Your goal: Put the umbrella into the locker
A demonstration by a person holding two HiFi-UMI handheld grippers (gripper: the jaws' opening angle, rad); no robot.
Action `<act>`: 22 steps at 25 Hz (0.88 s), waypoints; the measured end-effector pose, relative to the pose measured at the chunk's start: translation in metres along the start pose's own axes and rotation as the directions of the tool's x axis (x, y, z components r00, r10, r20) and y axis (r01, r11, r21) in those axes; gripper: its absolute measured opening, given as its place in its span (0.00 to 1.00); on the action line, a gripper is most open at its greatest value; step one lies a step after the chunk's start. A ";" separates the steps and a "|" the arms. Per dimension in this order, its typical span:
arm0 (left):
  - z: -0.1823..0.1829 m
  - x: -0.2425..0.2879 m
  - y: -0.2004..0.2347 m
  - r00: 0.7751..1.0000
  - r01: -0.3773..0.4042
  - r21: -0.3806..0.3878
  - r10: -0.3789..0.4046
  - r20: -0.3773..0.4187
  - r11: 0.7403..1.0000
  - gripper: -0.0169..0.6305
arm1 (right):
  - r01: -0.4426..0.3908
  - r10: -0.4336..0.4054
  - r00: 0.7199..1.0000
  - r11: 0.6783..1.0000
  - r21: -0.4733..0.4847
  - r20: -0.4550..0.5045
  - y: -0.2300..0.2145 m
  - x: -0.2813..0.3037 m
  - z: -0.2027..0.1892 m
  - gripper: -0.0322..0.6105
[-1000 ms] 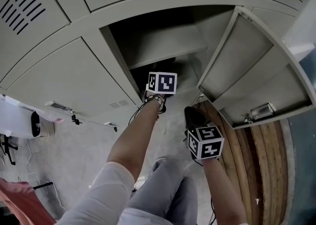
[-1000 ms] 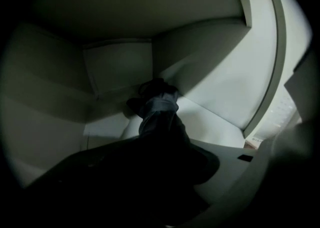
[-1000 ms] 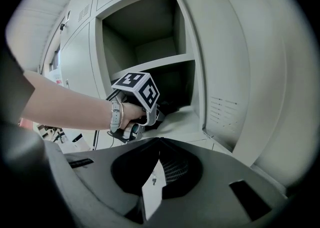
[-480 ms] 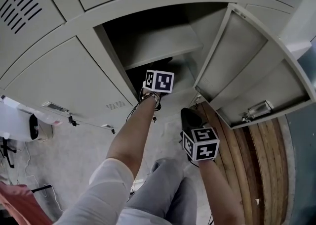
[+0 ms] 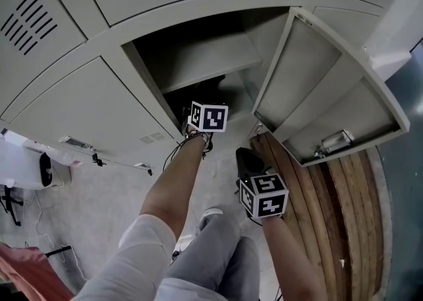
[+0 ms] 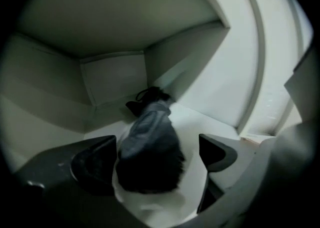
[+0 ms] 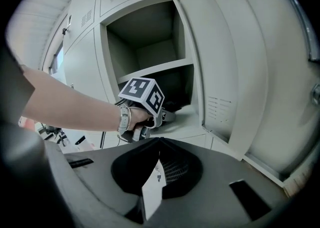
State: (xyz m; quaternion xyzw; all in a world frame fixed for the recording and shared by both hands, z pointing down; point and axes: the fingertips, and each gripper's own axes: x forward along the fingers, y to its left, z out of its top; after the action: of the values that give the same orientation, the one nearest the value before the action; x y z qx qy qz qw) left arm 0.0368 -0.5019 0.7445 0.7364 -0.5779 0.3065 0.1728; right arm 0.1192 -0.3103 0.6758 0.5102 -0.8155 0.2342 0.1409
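Note:
A folded dark umbrella lies on the pale floor of the open locker's lower compartment, its strap end toward the back corner. My left gripper reaches into that compartment. Its jaws have just been opening and now stand wide on either side of the umbrella, with a gap showing at the right jaw. In the head view only its marker cube shows at the locker mouth. My right gripper hangs outside, below the opening, with its jaws closed together and nothing in them.
The locker door stands swung out to the right, with a metal latch near its edge. A shelf splits the compartment. Closed locker doors flank it on the left. Wooden planks lie at the right, a white appliance at the left.
The head view has drifted a little, so both marker cubes sit slightly higher and further left in the picture. Both grippers keep their places by the locker.

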 end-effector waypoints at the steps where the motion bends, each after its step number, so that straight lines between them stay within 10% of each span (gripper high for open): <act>1: -0.001 -0.005 -0.005 1.000 0.012 0.005 -0.012 -0.004 1.000 0.82 | 0.003 -0.003 1.000 1.000 0.010 -0.001 0.002 -0.005 0.002 0.08; 22: 0.000 -0.163 -0.047 0.984 0.107 0.036 -0.101 -0.148 0.994 0.82 | 0.000 0.001 1.000 0.998 0.068 -0.015 0.058 -0.122 0.083 0.08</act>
State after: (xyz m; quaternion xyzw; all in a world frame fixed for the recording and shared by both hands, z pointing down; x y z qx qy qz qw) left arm 0.0579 -0.3681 0.6430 0.7448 -0.5177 0.3624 0.2143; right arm 0.1221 -0.2390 0.5340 0.5126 -0.8061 0.2657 0.1297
